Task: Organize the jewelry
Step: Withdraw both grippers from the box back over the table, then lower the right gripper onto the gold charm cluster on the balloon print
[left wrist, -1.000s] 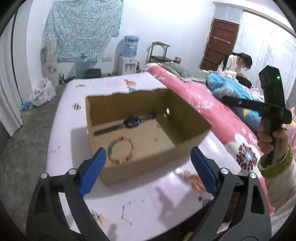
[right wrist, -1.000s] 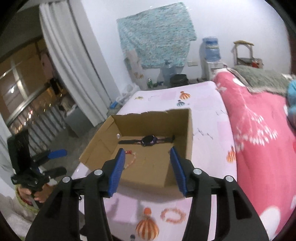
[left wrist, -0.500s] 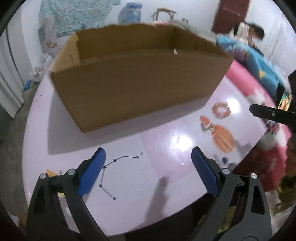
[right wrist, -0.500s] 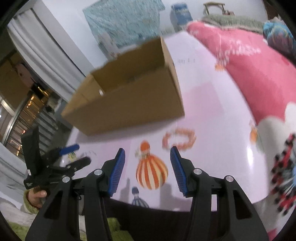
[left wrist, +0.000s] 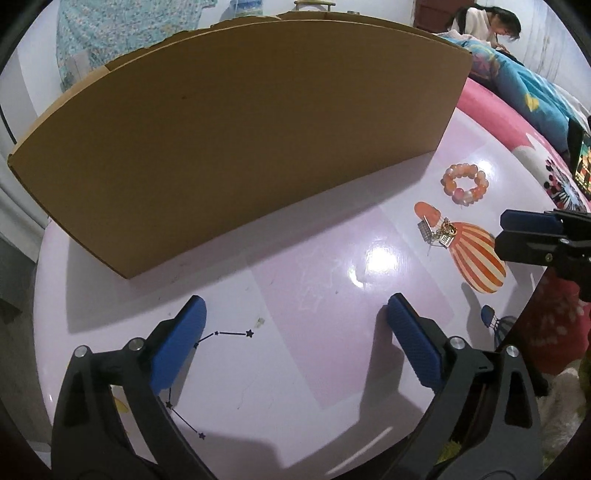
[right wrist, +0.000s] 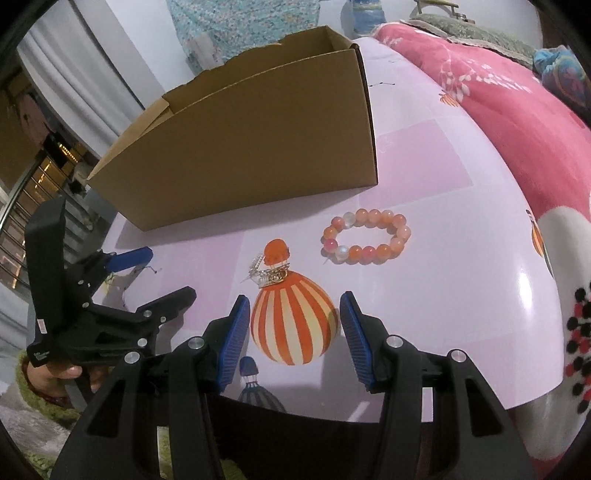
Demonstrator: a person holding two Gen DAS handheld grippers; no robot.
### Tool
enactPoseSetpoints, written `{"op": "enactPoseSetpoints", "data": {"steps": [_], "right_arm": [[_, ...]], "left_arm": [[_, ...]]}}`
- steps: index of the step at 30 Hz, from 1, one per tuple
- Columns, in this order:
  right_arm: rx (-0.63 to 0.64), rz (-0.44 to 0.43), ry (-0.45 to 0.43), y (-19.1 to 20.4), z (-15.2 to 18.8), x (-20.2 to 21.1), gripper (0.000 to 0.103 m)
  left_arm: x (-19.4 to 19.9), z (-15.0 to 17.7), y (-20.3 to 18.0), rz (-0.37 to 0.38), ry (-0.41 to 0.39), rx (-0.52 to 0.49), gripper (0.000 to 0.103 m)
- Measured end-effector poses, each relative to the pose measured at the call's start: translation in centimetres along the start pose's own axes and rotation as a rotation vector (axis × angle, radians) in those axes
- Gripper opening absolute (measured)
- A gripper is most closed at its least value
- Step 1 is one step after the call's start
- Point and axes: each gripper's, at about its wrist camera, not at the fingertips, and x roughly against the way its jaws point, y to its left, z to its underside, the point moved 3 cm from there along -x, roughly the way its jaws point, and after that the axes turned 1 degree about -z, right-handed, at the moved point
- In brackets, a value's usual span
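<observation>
A brown cardboard box (left wrist: pixel 236 147) stands on the pink table (left wrist: pixel 332 295); its inside is hidden from both views. It also shows in the right wrist view (right wrist: pixel 251 147). An orange bead bracelet (right wrist: pixel 365 236) lies in front of the box's right corner, also in the left wrist view (left wrist: pixel 464 184). A small silver and gold jewelry piece (right wrist: pixel 267 273) lies beside it, also in the left wrist view (left wrist: pixel 437 232). My right gripper (right wrist: pixel 291 332) is open and empty, low over the table just short of that piece. My left gripper (left wrist: pixel 295 336) is open and empty in front of the box.
A pink floral bedspread (right wrist: pixel 517 92) borders the table on the right. A person (left wrist: pixel 484 22) sits at the far right of the bed. The table's printed balloon picture (right wrist: pixel 293 325) lies between my right fingers. White curtains (right wrist: pixel 74 74) hang on the left.
Both grippers have dropped from looking down into the box to low over the table in front of it. The watch and beaded ring inside the box are hidden now. Both stay open.
</observation>
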Motion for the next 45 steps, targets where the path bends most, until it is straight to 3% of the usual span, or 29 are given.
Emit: {"op": "enactPoseSetpoints", "data": {"steps": [15, 22, 37, 45], "right_arm": [[-0.049, -0.043, -0.004, -0.8, 0.5, -0.5, 0.050], [-0.073, -0.087, -0.009, -1.2, 0.6, -0.4, 0.057], [-0.022, -0.062, -0.019, -0.8, 0.7, -0.2, 0.058], [0.106, -0.008, -0.036, 1.0, -0.1, -0.3, 0.041]], "left_arm": [[-0.4, -0.8, -0.5, 0.014, 0.039, -0.034, 0.096], [-1.0, -1.7, -0.8, 0.015, 0.051, -0.039, 0.096], [-1.3, -1.5, -1.1, 0.022, 0.044, -0.050, 0.096], [-1.1, -0.9, -1.0, 0.024, 0.017, -0.051, 0.096]]}}
